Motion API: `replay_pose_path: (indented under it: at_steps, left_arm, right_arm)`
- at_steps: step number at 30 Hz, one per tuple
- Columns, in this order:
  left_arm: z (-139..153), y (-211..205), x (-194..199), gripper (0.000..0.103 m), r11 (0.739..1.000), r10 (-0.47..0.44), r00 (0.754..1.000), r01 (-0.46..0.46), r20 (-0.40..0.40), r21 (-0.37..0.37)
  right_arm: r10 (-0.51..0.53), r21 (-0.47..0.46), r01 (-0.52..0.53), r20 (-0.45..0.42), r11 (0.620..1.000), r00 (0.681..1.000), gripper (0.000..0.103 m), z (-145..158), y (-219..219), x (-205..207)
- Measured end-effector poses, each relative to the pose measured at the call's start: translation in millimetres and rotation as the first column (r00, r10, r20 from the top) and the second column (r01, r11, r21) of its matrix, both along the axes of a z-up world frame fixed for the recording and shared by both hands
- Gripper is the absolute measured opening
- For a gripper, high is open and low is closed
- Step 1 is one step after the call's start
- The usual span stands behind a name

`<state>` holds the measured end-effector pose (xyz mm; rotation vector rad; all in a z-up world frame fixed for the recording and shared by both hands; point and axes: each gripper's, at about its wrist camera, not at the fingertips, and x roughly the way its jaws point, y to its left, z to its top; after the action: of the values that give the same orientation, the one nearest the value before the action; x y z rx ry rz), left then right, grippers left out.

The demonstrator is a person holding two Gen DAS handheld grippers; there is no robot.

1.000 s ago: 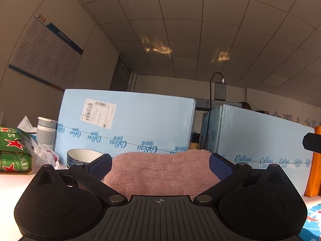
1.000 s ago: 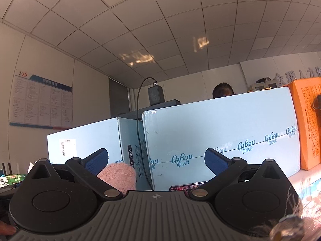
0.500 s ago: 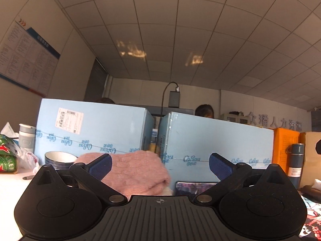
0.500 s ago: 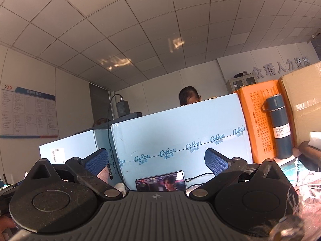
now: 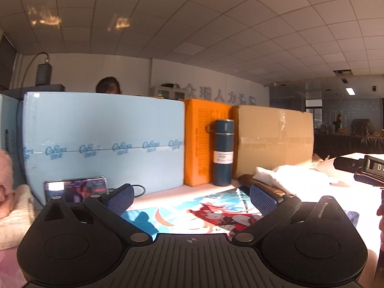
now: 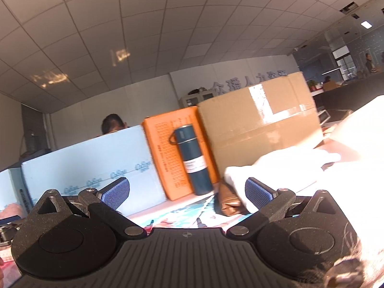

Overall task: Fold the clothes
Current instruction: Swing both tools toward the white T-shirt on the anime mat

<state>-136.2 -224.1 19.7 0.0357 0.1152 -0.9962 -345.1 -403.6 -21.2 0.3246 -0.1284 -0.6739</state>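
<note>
Clothes lie in two heaps: a pink knit point(image 5: 5, 168) on cream cloth at the far left, and white cloth point(image 5: 295, 177) crumpled in sunlight by the cardboard box point(image 5: 273, 141), near a flask point(image 5: 222, 153). Left gripper point(image 5: 190, 198) and right gripper point(image 6: 187, 192) both gape wide, holding nothing.

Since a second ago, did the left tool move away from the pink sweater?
Yes. The left tool swung right: the pink sweater now sits at the view's left edge, and the light blue box slid leftward too.

Two blue boxes point(image 5: 103, 141), one orange box point(image 5: 204, 141), one brown carton point(image 5: 273, 139), one flask point(image 5: 222, 153), one phone point(image 5: 75, 188).
</note>
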Motion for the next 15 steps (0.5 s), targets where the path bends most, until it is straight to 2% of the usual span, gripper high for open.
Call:
replay_pose_path:
  at_steps: [2, 5, 8, 10, 11, 13, 14, 15]
  left_arm:
    - [0, -30, 0, 0.103, 0.996, -0.093, 0.995, 0.093, -0.043, 0.005]
    - [-7, -82, -4, 0.103, 0.974, -0.223, 0.963, 0.226, -0.149, 0.003]
    - [-17, -131, -4, 0.097, 0.943, -0.323, 0.903, 0.334, -0.282, -0.012]
    - [-27, -159, 2, 0.097, 0.926, -0.362, 0.846, 0.373, -0.392, -0.051]
    - [-33, -174, 7, 0.097, 0.915, -0.386, 0.801, 0.395, -0.457, -0.080]
    - [-50, -205, 26, 0.097, 0.878, -0.450, 0.629, 0.442, -0.634, -0.184]
    - [-59, -218, 33, 0.097, 0.867, -0.467, 0.543, 0.438, -0.698, -0.239]
    - [-68, -229, 39, 0.097, 0.860, -0.475, 0.473, 0.426, -0.742, -0.279]
  right_arm:
    - [-0.072, 0.031, 0.073, -0.010, 0.997, 0.997, 0.103, -7, -24, -17]
    - [-0.142, 0.136, 0.144, -0.028, 0.980, 0.989, 0.103, -13, -67, -33]
    - [-0.163, 0.258, 0.162, -0.020, 0.952, 0.986, 0.103, -19, -113, -45]
    - [-0.146, 0.343, 0.138, -0.003, 0.929, 0.989, 0.103, -22, -143, -47]
    - [-0.132, 0.386, 0.117, 0.012, 0.915, 0.991, 0.103, -24, -156, -47]
    - [-0.109, 0.463, 0.078, 0.040, 0.883, 0.993, 0.103, -27, -182, -45]
    - [-0.100, 0.495, 0.062, 0.052, 0.867, 0.994, 0.103, -29, -194, -42]
    - [-0.093, 0.521, 0.043, 0.069, 0.853, 0.993, 0.103, -31, -206, -40]
